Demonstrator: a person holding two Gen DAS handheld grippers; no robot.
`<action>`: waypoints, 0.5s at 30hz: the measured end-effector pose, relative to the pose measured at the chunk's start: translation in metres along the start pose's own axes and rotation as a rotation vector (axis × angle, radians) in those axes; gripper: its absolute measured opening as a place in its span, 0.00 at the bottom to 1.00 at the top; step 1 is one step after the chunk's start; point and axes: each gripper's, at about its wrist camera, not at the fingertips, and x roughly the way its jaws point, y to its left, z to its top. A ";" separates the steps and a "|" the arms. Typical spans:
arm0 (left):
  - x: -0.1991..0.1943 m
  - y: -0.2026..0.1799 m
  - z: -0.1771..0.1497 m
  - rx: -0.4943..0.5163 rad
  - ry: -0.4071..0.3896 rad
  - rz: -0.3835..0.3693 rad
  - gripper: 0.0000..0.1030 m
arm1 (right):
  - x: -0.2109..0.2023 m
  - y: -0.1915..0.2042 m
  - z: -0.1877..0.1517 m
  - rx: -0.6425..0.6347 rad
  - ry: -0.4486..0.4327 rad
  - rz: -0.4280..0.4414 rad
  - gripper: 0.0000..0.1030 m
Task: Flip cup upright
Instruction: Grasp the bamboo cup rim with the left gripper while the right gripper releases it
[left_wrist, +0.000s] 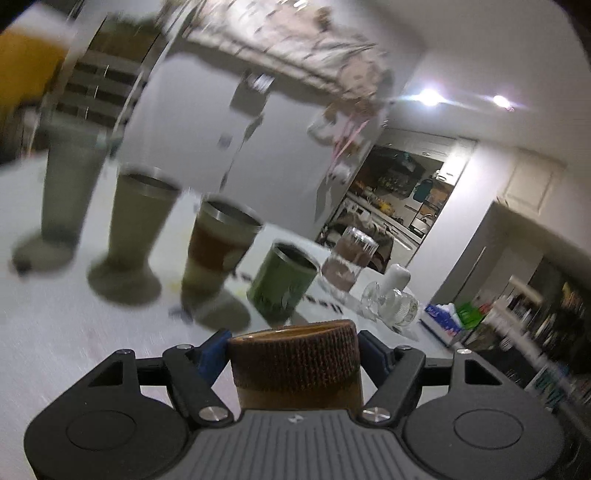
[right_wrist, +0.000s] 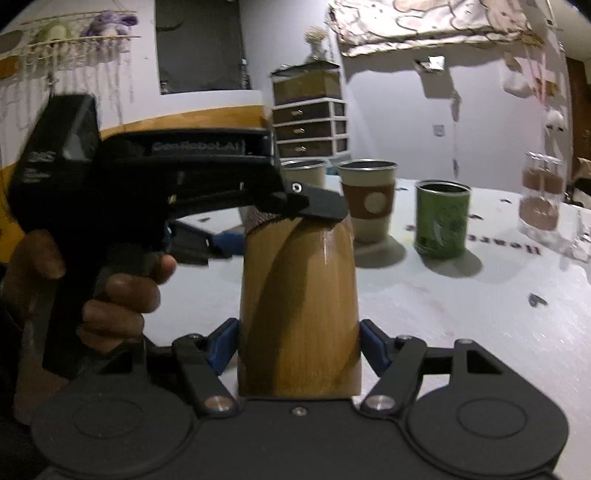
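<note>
White bench (right_wrist: 461, 332), patchy with small dark marks, carrying everything in view. Behind the bench, against the wall: drawer unit (right_wrist: 310, 114) with dark fronts. On the bench, a row of upright vessels beyond the brown cup: grey-green footed tumbler (left_wrist: 62, 192) at the far end, blurred; tan footed tumbler (left_wrist: 136, 229) next; beige cup with brown sleeve (right_wrist: 369, 199); green tin cup (right_wrist: 441, 219) nearest the brown cup's right in right wrist view; clear glass with brown bands (right_wrist: 541, 195) further right, near the bench edge. Past the glass in left wrist view: small clear glass items and a blue tissue box (left_wrist: 443, 317), details blurred. Brown cup (right_wrist: 299, 314), glossy wood-toned body with a textured dark band at one end, held above the bench in front of the vessel row, clamped by both tongs. Right tongs (right_wrist: 299, 343) closed on the smooth lower body, blue pads (right_wrist: 225, 343) pressed to either side. Left tongs (left_wrist: 293, 354) closed on the banded end, blue pads (left_wrist: 210, 356) against the textured band; seen from the right wrist, left tool body crossing over the cup's top from the left, gripped by the left hand (right_wrist: 110, 291). Rim of the cup visible in left wrist view, facing away from that camera toward the vessel row. Cup's exact tilt relative to the bench: cannot tell. Left wrist view motion-blurred.
</note>
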 end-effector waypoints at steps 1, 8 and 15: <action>-0.005 -0.005 0.000 0.040 -0.025 0.023 0.71 | 0.000 0.002 0.001 -0.005 -0.006 0.006 0.69; -0.010 0.000 0.014 0.171 -0.122 0.176 0.71 | -0.011 0.019 0.007 -0.078 -0.071 0.011 0.85; 0.006 0.046 0.047 0.220 -0.149 0.430 0.71 | -0.019 0.005 0.009 -0.005 -0.116 -0.044 0.88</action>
